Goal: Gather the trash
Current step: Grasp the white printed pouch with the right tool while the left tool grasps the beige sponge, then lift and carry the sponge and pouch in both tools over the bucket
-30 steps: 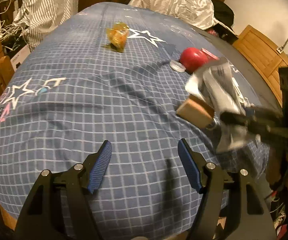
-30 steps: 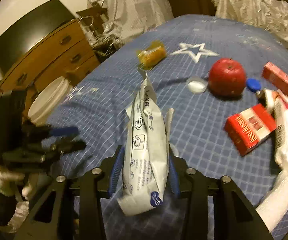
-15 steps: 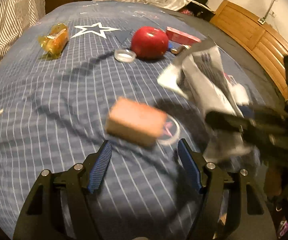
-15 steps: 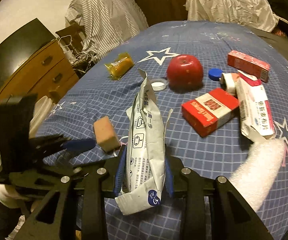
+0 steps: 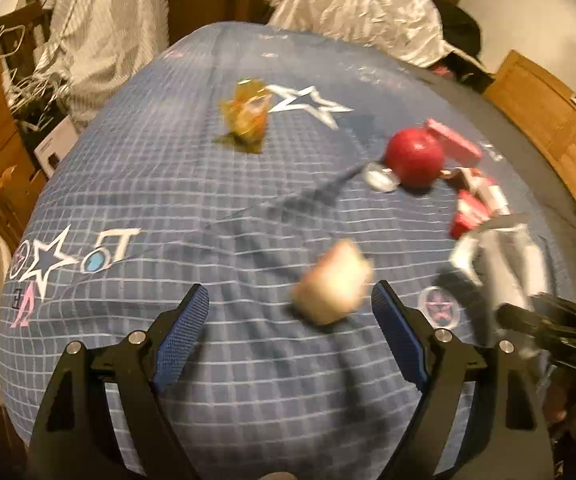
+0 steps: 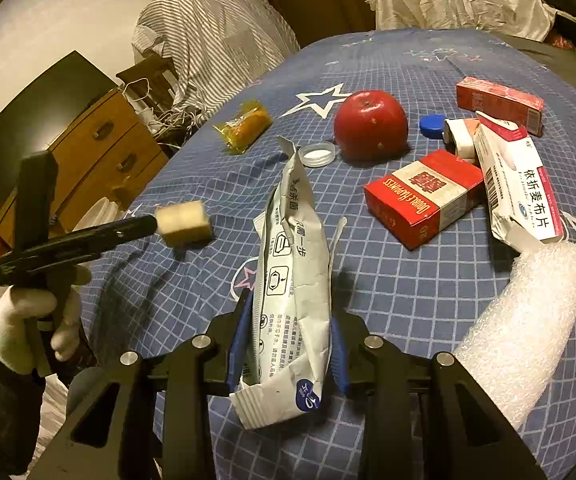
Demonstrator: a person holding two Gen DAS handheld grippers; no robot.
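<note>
bed (image 6: pixel 428 292): blue checked star cover | on it: apple (image 6: pixel 370 124), sponge (image 6: pixel 183 220), red carton (image 6: pixel 424 196), orange wrapper (image 6: pixel 243 126), clear cap (image 6: pixel 318 154), foam roll (image 6: pixel 524 324)

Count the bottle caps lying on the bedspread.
2: a clear cap left of the red apple, and a blue cap right of it. More may be hidden behind the boxes.

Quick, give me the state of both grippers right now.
Left gripper: open, holding nothing; the sponge block lies just ahead.
Right gripper: shut on the white foil packet.
</note>
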